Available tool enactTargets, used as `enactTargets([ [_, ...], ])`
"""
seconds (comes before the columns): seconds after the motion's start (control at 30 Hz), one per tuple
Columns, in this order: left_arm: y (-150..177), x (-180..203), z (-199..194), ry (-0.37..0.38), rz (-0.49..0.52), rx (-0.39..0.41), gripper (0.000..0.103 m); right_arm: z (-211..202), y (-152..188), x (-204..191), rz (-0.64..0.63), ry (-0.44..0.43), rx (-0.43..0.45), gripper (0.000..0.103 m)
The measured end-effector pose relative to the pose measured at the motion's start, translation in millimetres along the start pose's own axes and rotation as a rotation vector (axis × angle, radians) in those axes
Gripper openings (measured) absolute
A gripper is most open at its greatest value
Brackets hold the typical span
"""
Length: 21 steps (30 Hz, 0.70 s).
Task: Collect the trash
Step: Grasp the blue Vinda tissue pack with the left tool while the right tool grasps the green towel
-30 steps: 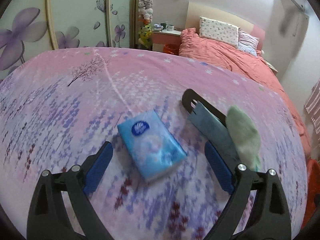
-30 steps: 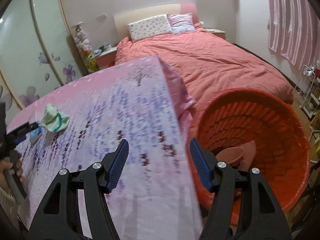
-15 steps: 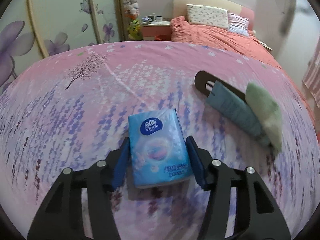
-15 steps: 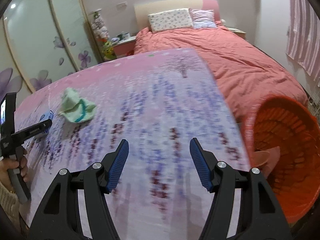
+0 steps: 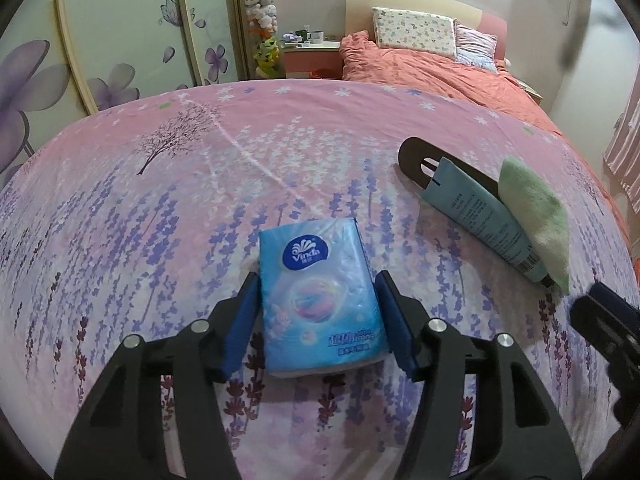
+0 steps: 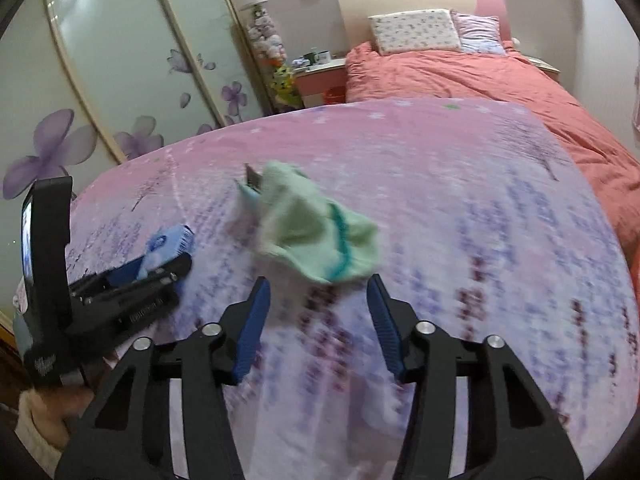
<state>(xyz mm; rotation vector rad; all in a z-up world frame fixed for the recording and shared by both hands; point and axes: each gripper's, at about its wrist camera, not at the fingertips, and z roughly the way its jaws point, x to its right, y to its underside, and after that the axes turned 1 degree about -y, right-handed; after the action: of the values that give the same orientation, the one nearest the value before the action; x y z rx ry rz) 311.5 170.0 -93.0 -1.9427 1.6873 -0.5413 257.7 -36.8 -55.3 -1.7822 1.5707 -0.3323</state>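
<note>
A blue tissue pack [image 5: 320,300] on the table [image 5: 120,208] is bracketed by the left tool [image 5: 318,320], jaws easing apart. The empty right tool [image 6: 318,320] is narrowing; the green cloth [image 6: 316,228] lies at twelve o'clock. Firm, centred pad contact should be secured before lifting.

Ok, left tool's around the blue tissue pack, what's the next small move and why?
Probably squeeze the left tool a little tighter, then lift. Its blue pads flank the blue plastic tissue pack lying flat on the pink floral sheet, but the jaws are easing open, so the grip looks unsure.
</note>
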Motion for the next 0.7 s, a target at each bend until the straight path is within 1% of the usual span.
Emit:
enactTargets([
  [0.03, 0.1, 0.0, -0.2, 0.0, 0.0, 0.0, 0.059, 3.0, -1.9, -3.4, -0.004, 0.0, 0.001, 0.045],
  [0.1, 0.1, 0.2, 0.3, -0.001, 0.0, 0.0, 0.059, 9.2, -4.6, -8.1, -0.01, 0.008, 0.001, 0.036],
  [0.13, 0.2, -0.4, 0.4, -0.002, 0.001, 0.0, 0.06, 13.1, -5.2, -9.4, -0.012, 0.012, -0.005, 0.028],
  [0.17, 0.3, -0.3, 0.5, -0.004, 0.001, 0.0, 0.06, 14.2, -3.6, -8.7, -0.012, 0.016, -0.01, 0.016],
  [0.2, 0.4, -0.5, 0.8, -0.005, 0.0, 0.0, 0.06, 16.3, -2.4, -7.3, -0.007, 0.027, -0.013, 0.012],
  [0.23, 0.2, -0.7, 1.0, -0.005, -0.001, -0.001, 0.06, 16.4, -2.0, -5.4, 0.0, 0.024, -0.014, 0.007],
  [0.27, 0.0, -1.3, 1.6, -0.004, -0.001, -0.001, 0.06, 14.4, -1.3, -2.1, 0.009, 0.02, -0.009, 0.005],
  [0.4, 0.2, -1.4, 1.6, -0.007, 0.0, -0.001, 0.061, -9.5, 5.8, 17.3, 0.037, 0.036, 0.039, 0.004],
  [0.5, 0.1, -1.5, 1.5, -0.007, 0.001, -0.001, 0.061, -29.0, 12.8, 31.3, 0.033, 0.075, 0.065, 0.004],
  [0.63, 0.0, -1.5, 1.5, -0.007, 0.001, -0.001, 0.061, -50.6, 24.2, 50.1, 0.014, 0.135, 0.063, 0.004],
  [0.7, 0.2, -1.8, 1.7, -0.008, 0.001, -0.001, 0.061, -57.2, 28.5, 57.6, 0.019, 0.129, 0.05, 0.005],
])
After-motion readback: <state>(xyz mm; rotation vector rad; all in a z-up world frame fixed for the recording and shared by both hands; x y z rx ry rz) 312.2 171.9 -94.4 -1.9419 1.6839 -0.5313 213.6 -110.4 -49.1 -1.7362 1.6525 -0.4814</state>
